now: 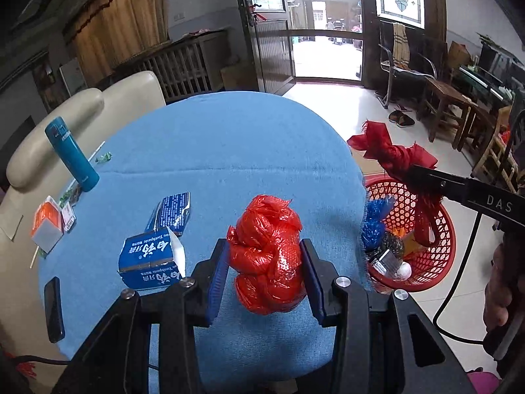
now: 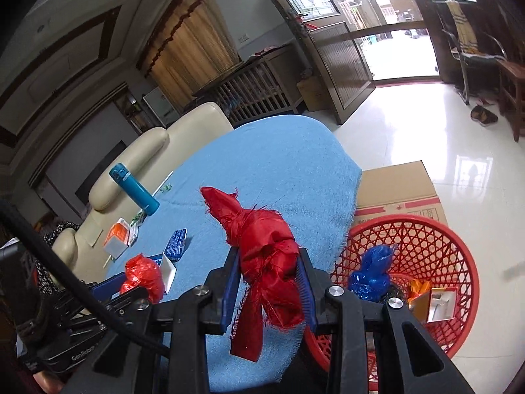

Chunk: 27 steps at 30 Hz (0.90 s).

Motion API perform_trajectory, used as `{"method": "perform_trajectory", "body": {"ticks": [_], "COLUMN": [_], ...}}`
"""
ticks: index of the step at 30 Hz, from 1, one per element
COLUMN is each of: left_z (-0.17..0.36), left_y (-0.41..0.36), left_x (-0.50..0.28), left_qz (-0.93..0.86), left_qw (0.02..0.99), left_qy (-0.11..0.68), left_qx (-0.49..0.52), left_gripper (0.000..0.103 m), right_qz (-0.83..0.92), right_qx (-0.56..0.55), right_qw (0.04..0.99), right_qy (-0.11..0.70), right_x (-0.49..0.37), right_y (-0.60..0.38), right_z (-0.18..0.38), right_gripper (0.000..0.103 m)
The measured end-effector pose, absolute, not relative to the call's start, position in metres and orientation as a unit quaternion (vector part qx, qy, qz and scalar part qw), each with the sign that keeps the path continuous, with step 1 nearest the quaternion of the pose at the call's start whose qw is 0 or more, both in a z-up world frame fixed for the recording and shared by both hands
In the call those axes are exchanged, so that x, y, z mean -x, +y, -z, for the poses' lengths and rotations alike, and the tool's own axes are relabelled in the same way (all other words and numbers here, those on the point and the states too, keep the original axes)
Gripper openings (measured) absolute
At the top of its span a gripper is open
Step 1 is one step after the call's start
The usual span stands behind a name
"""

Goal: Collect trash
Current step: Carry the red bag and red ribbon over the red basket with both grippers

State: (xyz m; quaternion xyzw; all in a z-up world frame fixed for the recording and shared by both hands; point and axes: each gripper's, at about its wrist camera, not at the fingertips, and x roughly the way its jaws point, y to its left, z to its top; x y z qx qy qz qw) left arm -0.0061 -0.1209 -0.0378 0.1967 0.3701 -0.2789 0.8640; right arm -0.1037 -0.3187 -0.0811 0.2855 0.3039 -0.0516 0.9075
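Both hands loaded over a blue-draped table (image 1: 229,151): left tool (image 1: 264,262) pinching a knotted red plastic bag (image 1: 267,256) square between its blue pads, lifted clear of the cloth; right tool (image 2: 269,282) clamped on a knotted strip of red fabric (image 2: 262,252), frayed tail dangling below the pads, knot end poking up ahead. Just right of and below the right tool, past the table edge, a red mesh basket (image 2: 443,239) on the floor, already holding a blue plastic bag (image 2: 370,275) and a few small packets. Ahead-left of the left tool, still on the cloth, a torn blue toothpaste carton (image 1: 147,259) and a flattened blue box (image 1: 172,210); farther left, a teal flask (image 1: 72,154) and a black phone (image 1: 54,308), likely not trash. Both bundles judged light, soft, crushable, the plastic slick and likely to slip; best held across the fat knotted middle, never the loose tail.
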Motion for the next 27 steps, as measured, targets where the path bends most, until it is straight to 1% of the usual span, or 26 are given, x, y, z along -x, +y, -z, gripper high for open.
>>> {"method": "perform_trajectory", "body": {"ticks": [16, 27], "left_z": [0.037, 0.035], "left_y": [-0.144, -0.143], "left_x": [0.022, 0.025], "left_qz": [0.281, 0.283], "left_qw": [0.866, 0.868], "left_qy": [0.341, 0.334], "left_qx": [-0.232, -0.234], "left_gripper": [0.045, 0.045], "right_qz": [0.063, 0.064], "right_qx": [-0.31, -0.317], "right_qw": [0.908, 0.905], "right_qy": [0.276, 0.276], "right_x": [0.123, 0.122], "right_y": [-0.341, -0.344], "right_z": [0.079, 0.084], "right_gripper": [0.035, 0.035]}}
